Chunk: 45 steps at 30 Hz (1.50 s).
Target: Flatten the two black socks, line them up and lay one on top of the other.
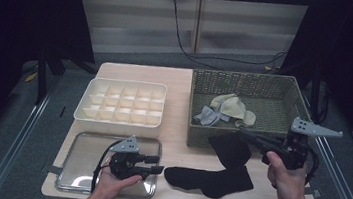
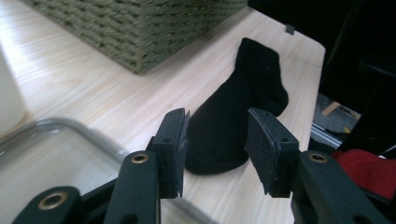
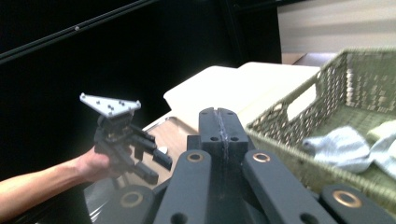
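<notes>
— Sock (image 1: pixel 208 179), black, flat on worktop (image 1: pixel 174 144) near front edge, before woven basket (image 1: pixel 246 87). No legible writing.
— Left claw (image 1: pixel 157 164) spread apart over metal tray (image 1: pixel 82 161); right claw (image 1: pixel 243 133) pressed together at basket's front rim.

Seen from above, the person's left hand (image 1: pixel 113 183) enters at the bottom of the frame left of centre, holding the left gripper (image 1: pixel 157 164) level, its jaws parted and pointing right. At lower right, the right hand (image 1: pixel 287 178) grips the right gripper (image 1: pixel 243 133), aimed up and left with its jaws pressed together. A forearm rises from the bottom right corner.
</notes>
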### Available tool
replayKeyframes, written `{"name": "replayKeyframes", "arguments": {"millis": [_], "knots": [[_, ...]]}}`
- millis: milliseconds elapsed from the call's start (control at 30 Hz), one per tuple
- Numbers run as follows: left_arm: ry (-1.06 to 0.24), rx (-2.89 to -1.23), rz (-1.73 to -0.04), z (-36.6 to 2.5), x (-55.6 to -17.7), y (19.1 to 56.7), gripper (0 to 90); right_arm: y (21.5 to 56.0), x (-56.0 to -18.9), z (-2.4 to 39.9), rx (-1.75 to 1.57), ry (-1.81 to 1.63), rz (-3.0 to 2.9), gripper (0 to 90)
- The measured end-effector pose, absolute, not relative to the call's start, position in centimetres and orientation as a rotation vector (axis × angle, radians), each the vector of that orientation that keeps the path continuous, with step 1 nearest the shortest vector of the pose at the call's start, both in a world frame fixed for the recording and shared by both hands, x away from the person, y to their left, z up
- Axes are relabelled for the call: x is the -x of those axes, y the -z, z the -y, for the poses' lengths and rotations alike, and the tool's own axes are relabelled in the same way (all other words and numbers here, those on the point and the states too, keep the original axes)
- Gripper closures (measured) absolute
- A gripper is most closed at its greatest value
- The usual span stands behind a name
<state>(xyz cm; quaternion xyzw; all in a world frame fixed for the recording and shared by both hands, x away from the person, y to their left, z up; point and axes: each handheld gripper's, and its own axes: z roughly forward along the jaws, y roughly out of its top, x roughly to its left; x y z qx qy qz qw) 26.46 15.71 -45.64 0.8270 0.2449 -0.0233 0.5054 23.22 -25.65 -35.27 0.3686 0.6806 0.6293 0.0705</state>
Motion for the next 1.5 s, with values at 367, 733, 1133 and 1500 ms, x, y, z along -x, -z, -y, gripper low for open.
{"name": "replayKeyframes", "arguments": {"millis": [367,733,1133,1500], "knots": [[0.042,-1.987,-0.559,-14.3,-27.0,44.9,60.1,39.1,-22.4,24.4,-1.162,-1.885,-2.133,90.0],[0.112,-2.103,-0.499,-11.2,-27.0,46.8,68.7,40.4,-21.4,24.3,-1.160,-1.867,-2.175,90.0],[0.119,-2.120,-0.468,-9.6,-27.0,47.1,66.3,44.1,-23.3,21.5,-1.193,-1.785,-2.350,90.0],[0.142,-2.116,-0.445,-9.2,-26.7,47.0,68.7,46.5,-26.2,19.8,-1.216,-1.707,-2.441,90.0]]}}
